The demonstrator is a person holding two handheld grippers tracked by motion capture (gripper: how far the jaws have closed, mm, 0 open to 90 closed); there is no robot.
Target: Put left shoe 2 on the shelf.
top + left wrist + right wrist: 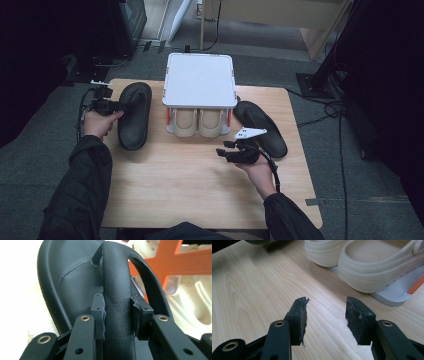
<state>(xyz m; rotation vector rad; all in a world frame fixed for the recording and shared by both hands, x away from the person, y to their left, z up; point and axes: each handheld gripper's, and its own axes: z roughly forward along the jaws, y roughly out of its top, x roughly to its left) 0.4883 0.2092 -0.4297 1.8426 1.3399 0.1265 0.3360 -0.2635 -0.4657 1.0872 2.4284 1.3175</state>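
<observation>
My left gripper (117, 312) pinches the strap of the black leather flip-flop sandal (75, 277), while my right gripper (325, 320) hovers spread over the light wooden table (249, 290).

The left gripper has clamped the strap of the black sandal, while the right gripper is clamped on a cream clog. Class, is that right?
Not quite. The right gripper holds nothing: in the right gripper view its jaws stand open above the bare wooden table, short of the cream clogs. The left gripper has indeed clamped the strap of the black sandal.
</observation>
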